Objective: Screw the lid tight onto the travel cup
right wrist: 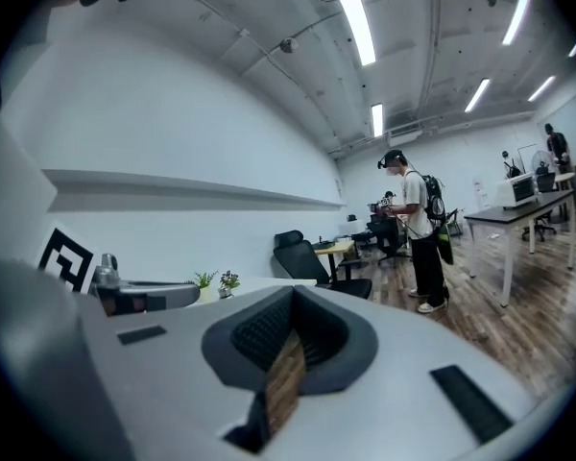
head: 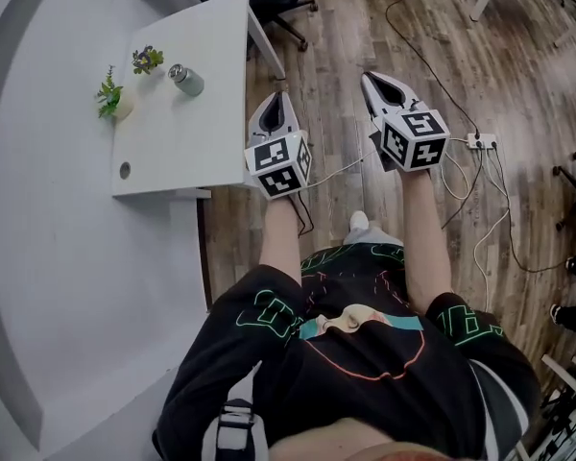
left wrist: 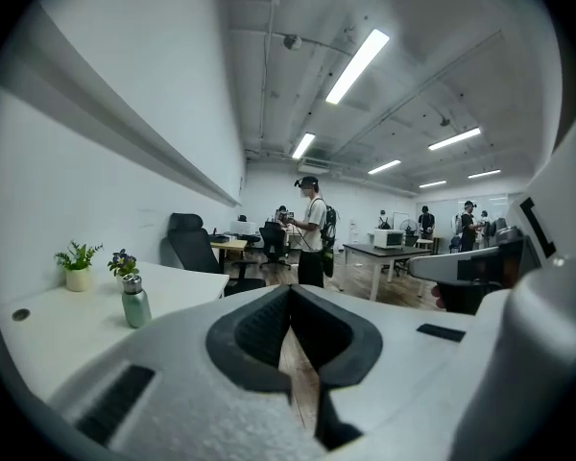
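The left tool (head: 275,104) and right tool (head: 373,82) are held pressed together, empty, by the worktop's (head: 173,152) near corner, while the travel cup (left wrist: 134,301) on it is shown standing upright only in the left gripper view.

Matt white table (head: 200,134), wood-grain floor (head: 338,58), travel cup (head: 191,85) with shiny metal lid (head: 177,71)

Travel cup (head: 190,85): pale green body, silver lid (head: 177,71). Table (head: 202,133): white. Left gripper (head: 276,102) and right gripper (head: 374,83): light grey shells, black pads (left wrist: 254,329). Marker cubes (head: 279,164): black squares on white. Floor (head: 365,27): brown wood grain. Plant (head: 109,94): green. Second plant (head: 147,60): green with purple flowers. Shirt (head: 355,353): black with green, teal and orange line print.
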{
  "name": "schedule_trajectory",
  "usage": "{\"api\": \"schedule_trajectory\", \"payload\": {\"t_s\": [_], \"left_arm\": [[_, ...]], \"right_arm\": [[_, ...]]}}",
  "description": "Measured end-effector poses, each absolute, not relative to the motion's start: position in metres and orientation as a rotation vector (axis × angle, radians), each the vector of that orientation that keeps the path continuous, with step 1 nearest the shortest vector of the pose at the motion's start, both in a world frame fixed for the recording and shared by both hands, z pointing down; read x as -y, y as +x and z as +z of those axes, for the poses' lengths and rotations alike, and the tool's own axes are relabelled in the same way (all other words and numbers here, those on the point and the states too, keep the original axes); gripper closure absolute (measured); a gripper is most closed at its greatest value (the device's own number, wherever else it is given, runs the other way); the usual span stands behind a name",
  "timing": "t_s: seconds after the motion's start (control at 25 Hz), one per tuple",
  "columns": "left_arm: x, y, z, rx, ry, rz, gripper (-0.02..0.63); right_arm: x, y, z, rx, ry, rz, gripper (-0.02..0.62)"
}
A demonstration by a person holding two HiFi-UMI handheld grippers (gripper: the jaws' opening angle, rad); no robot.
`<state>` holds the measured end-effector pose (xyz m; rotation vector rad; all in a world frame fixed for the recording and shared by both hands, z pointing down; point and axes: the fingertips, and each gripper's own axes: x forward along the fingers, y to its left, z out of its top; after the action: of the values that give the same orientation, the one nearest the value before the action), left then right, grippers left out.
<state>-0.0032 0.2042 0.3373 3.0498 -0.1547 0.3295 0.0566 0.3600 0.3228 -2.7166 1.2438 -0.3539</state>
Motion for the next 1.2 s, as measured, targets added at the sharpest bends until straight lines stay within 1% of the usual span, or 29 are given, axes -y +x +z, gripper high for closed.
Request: {"api": "schedule_trajectory", "payload": {"t_s": [0.36,0.72,0.88,1.04,1.2], "left_arm": [[-0.201,0.05,0.326,0.215,3.062,0.261,0.6],[-0.135,0.075,0.331,0.397,3.015,0.235,0.601],[-0.107,0.113,0.342,0.41,2.99,0.235,0.601],[-0.093,0.15,0.36,0.382,2.978,0.28,0.6],[-0.059,0.186,0.36,0.392,2.99,0.301,0.601]], "right_arm": [[-0.362,0.126,0.313,-1.265,-2.706,-0.32,0.591],[-0.297,0.159,0.314,-1.45,-2.656,-0.314,0.591],[-0.271,0.194,0.32,-1.477,-2.669,-0.316,0.591],[-0.254,0.238,0.337,-1.409,-2.676,-0.388,0.591],[-0.214,0.274,0.34,-1.429,-2.651,-0.41,0.591]]}}
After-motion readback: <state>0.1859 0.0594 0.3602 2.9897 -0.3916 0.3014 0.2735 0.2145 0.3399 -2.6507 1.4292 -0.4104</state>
